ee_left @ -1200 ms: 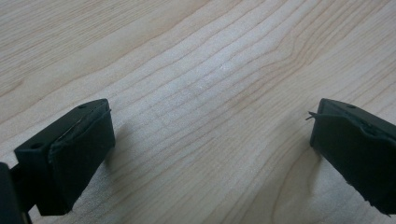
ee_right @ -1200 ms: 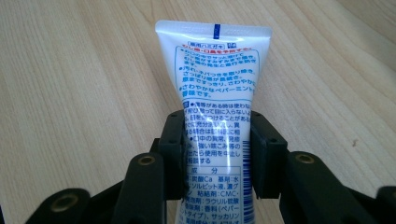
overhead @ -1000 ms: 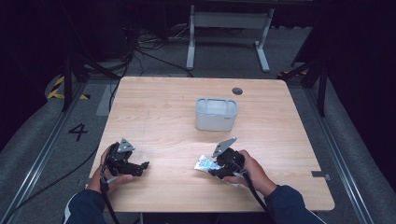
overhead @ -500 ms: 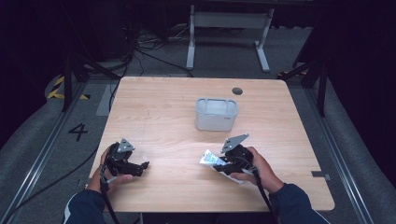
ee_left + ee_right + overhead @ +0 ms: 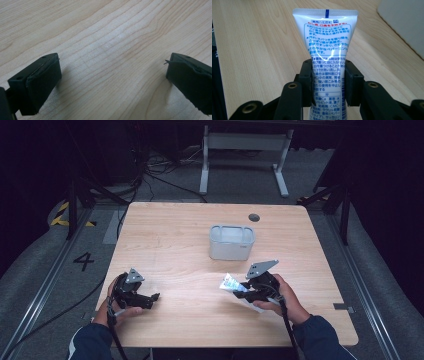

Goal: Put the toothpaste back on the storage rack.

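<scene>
**Right tongs hold toothpaste tube, bin just beyond**

Near edge of bench (image 5: 175, 235): the left tongs (image 5: 150, 298) sit low by the person's left hand, jaws spread wide with nothing between them; in the left gripper view there is bare wood grain between the two black pads (image 5: 37, 82).

Right side, a bit farther in: the right tongs (image 5: 328, 82) are pinching a white toothpaste tube (image 5: 325, 45) with blue print. The pads press on both sides of the tube's lower body. The tube's long axis runs straight out along the jaws, with the flat crimped end leading away from the hand. In the high view the tube (image 5: 231, 282) sticks out to the left and forward of the right tongs (image 5: 244, 292), and looks lifted off the bench, though that is hard to be sure of.

Farther still: a translucent grey plastic bin (image 5: 231, 241) stands open-topped mid-bench, near the tube's crimped end and forward of it. The right hand is clearly the nearer one to it.

Judgement: likely next step is carrying the tube forward over the bin rim; the tube's length must tip down to go in.
</scene>
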`<state>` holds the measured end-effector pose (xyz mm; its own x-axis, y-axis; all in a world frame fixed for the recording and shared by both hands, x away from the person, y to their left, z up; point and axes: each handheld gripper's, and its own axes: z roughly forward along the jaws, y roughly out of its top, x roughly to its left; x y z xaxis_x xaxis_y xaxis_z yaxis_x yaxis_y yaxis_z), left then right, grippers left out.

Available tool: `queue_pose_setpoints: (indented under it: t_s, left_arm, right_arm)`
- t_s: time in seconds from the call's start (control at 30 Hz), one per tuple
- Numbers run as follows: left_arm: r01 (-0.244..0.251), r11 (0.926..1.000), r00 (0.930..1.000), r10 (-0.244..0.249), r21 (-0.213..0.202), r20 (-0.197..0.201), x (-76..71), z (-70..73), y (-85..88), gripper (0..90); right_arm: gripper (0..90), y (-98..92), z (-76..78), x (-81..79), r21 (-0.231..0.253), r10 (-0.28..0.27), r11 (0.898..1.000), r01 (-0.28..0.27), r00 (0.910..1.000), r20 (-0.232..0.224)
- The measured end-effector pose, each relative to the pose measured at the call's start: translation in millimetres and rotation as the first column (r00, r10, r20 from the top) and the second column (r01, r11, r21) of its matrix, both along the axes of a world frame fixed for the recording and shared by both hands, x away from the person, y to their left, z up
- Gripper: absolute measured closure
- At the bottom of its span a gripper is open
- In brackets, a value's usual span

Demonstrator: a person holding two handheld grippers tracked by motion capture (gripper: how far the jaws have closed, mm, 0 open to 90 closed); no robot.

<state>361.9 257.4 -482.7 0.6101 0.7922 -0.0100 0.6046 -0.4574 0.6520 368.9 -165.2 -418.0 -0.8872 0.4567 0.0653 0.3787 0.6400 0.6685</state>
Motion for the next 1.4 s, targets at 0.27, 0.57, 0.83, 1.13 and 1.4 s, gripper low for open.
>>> queue_pose_setpoints:
  t_s: [0.27,0.57,0.83,1.13,1.4]
  left_arm:
    - [0.0,1.0,1.0,0.0,0.0,0.0,0.0,0.0,0.0,0.3]
    - [0.0,1.0,1.0,0.0,0.0,0.0,0.0,0.0,0.0,0.3]
    - [-0.001,1.0,1.0,0.001,0.003,-0.002,-0.1,0.2,0.0,0.3]
    - [0.0,1.0,1.0,0.0,0.001,0.001,0.0,0.0,0.0,0.3]
    - [0.0,1.0,1.0,0.0,0.005,0.0,0.1,0.3,0.1,0.3]
  right_arm:
    - [66.1,-12.0,8.8,1.3,0.039,-0.022,0.999,0.02,0.9994,0.026]
    - [66.3,-21.8,17.7,1.9,0.079,-0.048,0.996,0.043,0.9967,0.066]
    - [66.3,-30.1,27.7,0.2,0.13,-0.073,0.99,0.058,0.9913,0.11]
    - [66.6,-31.3,36.3,-2.9,0.183,-0.091,0.981,0.061,0.9825,0.162]
    - [66.6,-31.6,40.1,-3.2,0.198,-0.093,0.979,0.057,0.9791,0.181]
